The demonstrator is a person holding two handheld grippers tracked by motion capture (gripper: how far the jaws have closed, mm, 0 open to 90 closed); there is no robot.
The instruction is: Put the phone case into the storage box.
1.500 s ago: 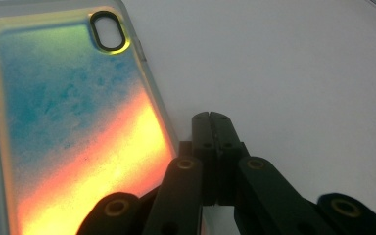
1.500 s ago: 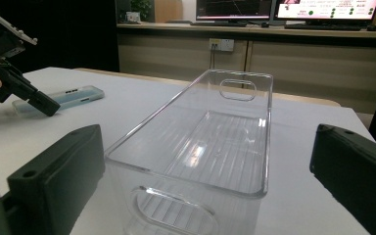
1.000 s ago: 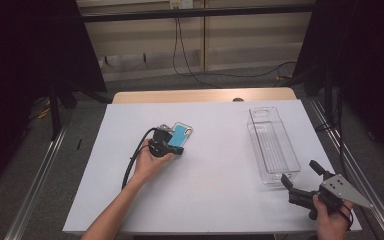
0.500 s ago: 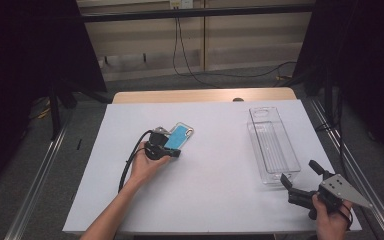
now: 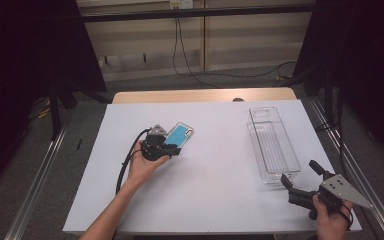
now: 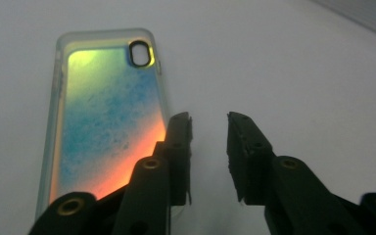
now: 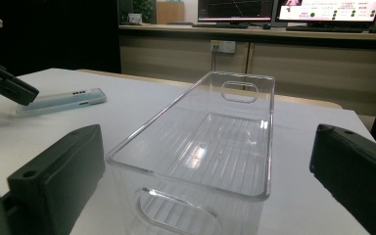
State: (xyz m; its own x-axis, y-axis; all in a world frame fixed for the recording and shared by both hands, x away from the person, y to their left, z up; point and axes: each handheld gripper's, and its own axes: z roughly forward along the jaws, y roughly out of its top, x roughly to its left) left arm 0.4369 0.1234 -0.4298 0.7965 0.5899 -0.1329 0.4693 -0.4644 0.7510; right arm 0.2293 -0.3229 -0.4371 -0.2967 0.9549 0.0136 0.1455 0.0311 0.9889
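A phone case (image 5: 180, 135) with a blue and orange iridescent back lies flat on the white table (image 5: 220, 195), left of centre. In the left gripper view the case (image 6: 105, 117) rests just left of the jaws. My left gripper (image 5: 174, 150) (image 6: 209, 120) hovers at the case's near corner. Its jaws have just been opening and stand narrowly apart, with only bare table between them. My right gripper (image 5: 300, 173) (image 7: 205, 142) is wide open at the near end of a clear plastic box (image 5: 272, 145) (image 7: 270, 137), touching nothing. The right gripper view also catches the case (image 7: 61, 103) and one left jaw.
The clear box is empty and lies lengthwise along the table's right side, with handle cutouts at both ends. A black cable (image 5: 125, 167) trails from the left gripper beside the forearm. Dark curtains and metal rails flank the table; a wooden strip (image 5: 205, 95) runs along the far edge.
The left gripper has drawn back slightly from the phone case and lifted a little; the case stays flat on the table. The right gripper has not moved.
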